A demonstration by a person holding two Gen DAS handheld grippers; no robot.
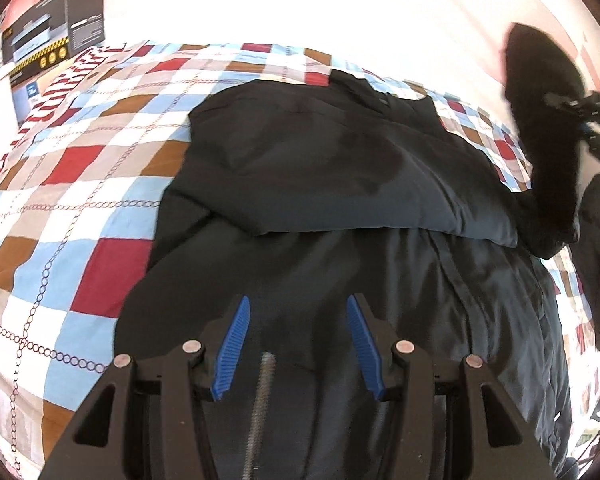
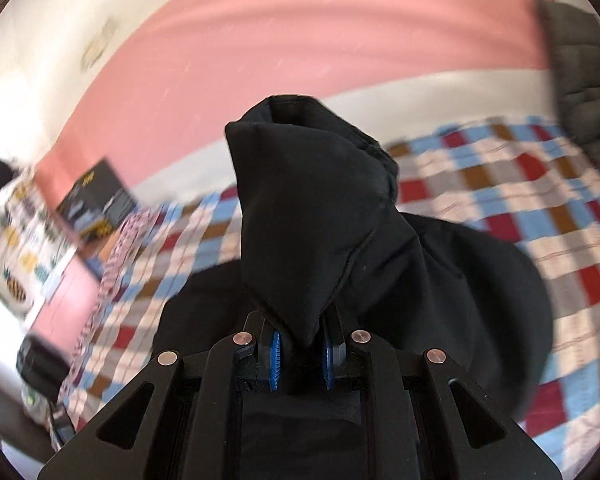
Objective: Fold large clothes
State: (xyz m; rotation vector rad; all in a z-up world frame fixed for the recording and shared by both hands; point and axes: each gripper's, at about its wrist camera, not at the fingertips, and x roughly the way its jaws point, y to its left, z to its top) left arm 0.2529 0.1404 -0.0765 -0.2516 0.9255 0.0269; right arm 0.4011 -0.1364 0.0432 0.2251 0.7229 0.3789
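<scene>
A large black jacket (image 1: 340, 208) lies on the checked bedspread (image 1: 68, 184), one sleeve folded across its body. My left gripper (image 1: 298, 304) is open and empty, hovering just above the jacket's lower part. My right gripper (image 2: 302, 342) is shut on the jacket's other sleeve (image 2: 312, 208) and holds it lifted above the bed. In the left wrist view that raised sleeve (image 1: 548, 112) and the right gripper (image 1: 580, 110) show at the far right.
A dark printed box (image 1: 56, 24) stands at the bed's far left corner, also in the right wrist view (image 2: 96, 200). A grey quilted garment (image 2: 584, 80) lies at the bed's far right. A pink and white wall (image 2: 300, 32) runs behind the bed.
</scene>
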